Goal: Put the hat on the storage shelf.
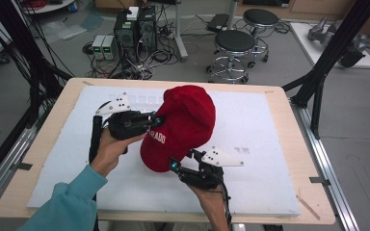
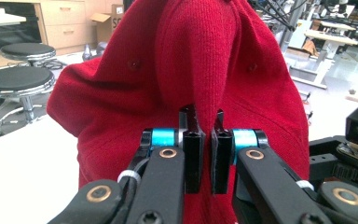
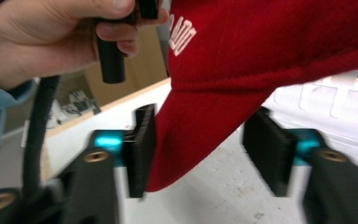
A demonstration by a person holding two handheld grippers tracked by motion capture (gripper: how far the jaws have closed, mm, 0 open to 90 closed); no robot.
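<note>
A red knitted cap [image 1: 188,120] with white lettering is held up off the white mat [image 1: 265,125]. My left gripper [image 1: 155,119] grips it from the left. In the left gripper view its jaws [image 2: 204,120] are shut on a pinched fold of the cap's crown [image 2: 191,56]. My right gripper [image 1: 173,166] sits at the cap's lower front edge. In the right gripper view it [image 3: 204,116] stands open with the cap's brim [image 3: 200,126] between the jaws, the brim's edge against the left jaw. The lettering [image 3: 182,35] shows above the brim.
The mat lies on a wooden table [image 1: 296,149]. Beyond the far edge are two black stools [image 1: 234,43] and computer boxes with cables [image 1: 135,29] on the floor. Black frame posts [image 1: 327,57] rise at both sides. The person's left hand [image 3: 51,42] is in the right gripper view.
</note>
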